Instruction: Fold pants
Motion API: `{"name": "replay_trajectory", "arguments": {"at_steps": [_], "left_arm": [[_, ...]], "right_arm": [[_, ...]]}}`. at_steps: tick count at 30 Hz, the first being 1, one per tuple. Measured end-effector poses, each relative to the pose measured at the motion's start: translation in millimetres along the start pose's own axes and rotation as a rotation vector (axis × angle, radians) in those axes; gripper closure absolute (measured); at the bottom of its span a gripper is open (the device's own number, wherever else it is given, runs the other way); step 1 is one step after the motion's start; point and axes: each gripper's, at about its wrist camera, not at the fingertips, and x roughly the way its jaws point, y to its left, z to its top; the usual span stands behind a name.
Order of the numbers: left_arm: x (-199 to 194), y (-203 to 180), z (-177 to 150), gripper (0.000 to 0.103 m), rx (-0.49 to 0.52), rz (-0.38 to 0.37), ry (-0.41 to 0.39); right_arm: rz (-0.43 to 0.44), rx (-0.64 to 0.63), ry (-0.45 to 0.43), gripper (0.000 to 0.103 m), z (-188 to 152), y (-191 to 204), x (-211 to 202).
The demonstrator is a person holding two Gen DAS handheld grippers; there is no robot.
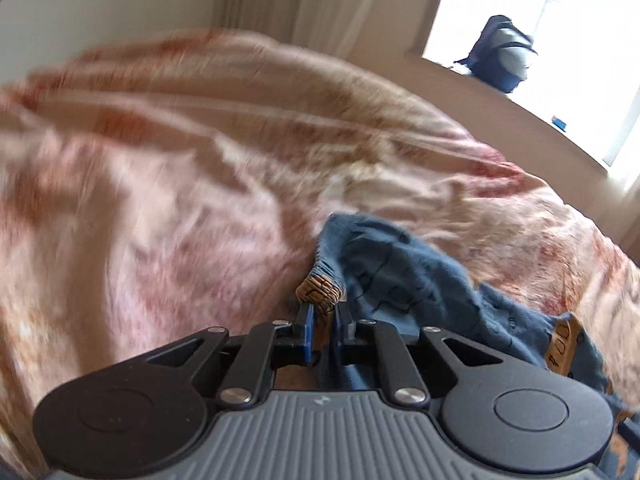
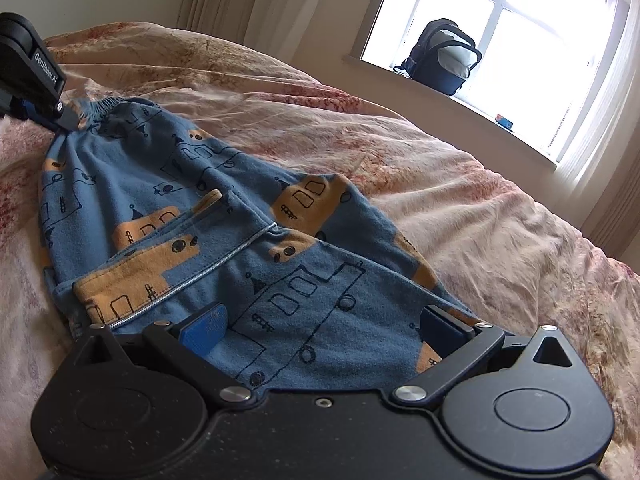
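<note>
Blue pants (image 2: pixel 200 184) printed with orange buildings lie crumpled on the bed, waistband at the far left, legs running toward the right wrist camera. My left gripper (image 1: pixel 323 316) is shut on a bunched bit of the waistband, with an orange patch of pants (image 1: pixel 400 272) pinched between its blue pads. The right wrist view shows that same left gripper (image 2: pixel 56 120) at the upper left, clamped on the elastic edge. My right gripper (image 2: pixel 324 328) stands open, its two fingers spread wide just over the near leg fabric, pads not pressing on it.
A pink and beige flowered bedspread (image 2: pixel 480 200) covers the bed, wrinkled all over. A dark backpack (image 2: pixel 444 56) stands on the windowsill (image 2: pixel 520 136) beyond the bed, with a small blue object (image 2: pixel 505 120) beside it. Curtains hang along the far wall.
</note>
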Motion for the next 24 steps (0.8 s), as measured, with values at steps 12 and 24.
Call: {"name": "replay_trajectory", "arguments": {"at_steps": [12,24], "left_arm": [[22,53,-1,0.084,-0.355,-0.138,0.156],[23,53,-3,0.08,-0.371,-0.127,0.149]], "right_arm": [[0.075,0.076,-0.065,0.001,24,-10,-7],[0.715,0.092,0.076,0.025,181,6,111]]}}
